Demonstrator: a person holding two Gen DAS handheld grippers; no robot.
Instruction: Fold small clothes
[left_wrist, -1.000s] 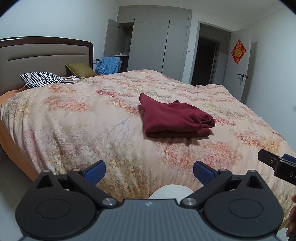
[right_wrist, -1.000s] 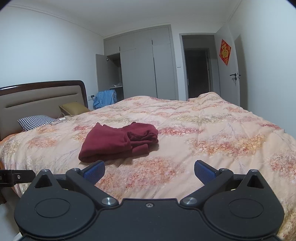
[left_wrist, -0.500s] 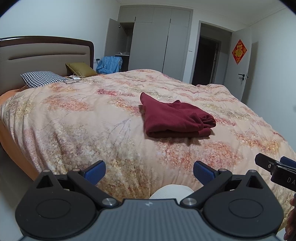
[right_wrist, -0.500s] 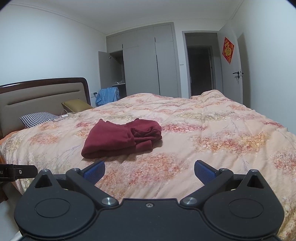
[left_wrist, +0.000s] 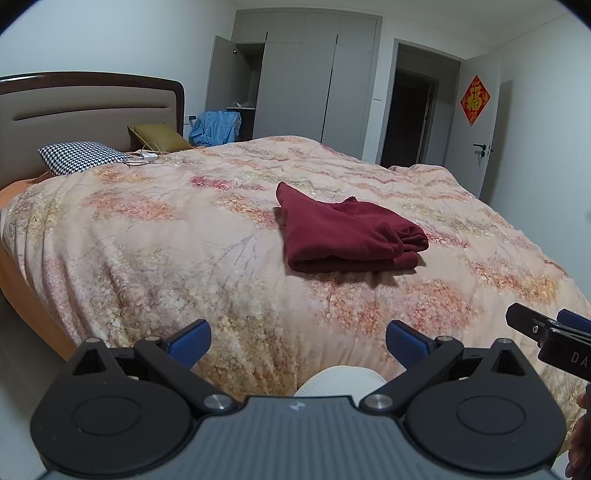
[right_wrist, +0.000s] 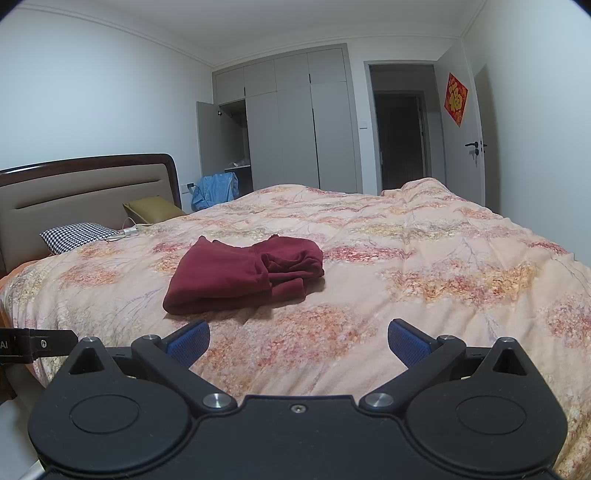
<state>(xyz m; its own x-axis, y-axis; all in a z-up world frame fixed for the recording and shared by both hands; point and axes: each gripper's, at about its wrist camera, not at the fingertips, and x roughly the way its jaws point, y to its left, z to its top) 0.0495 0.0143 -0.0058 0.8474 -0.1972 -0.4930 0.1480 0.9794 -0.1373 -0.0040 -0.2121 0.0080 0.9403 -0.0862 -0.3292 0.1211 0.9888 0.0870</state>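
A dark red garment lies folded in a thick bundle on the floral quilt near the middle of the bed. It also shows in the right wrist view. My left gripper is open and empty, held back over the bed's near edge. My right gripper is open and empty, a short way in front of the garment. The right gripper's tip shows at the right edge of the left wrist view.
A houndstooth pillow and an olive cushion lie by the headboard. A blue cloth sits by the open wardrobe. A white object sits below the left gripper. A door stands at the right.
The right wrist view has tilted up slightly, so the garment sits lower in frame. The left view is almost unchanged. Both grippers stay open.
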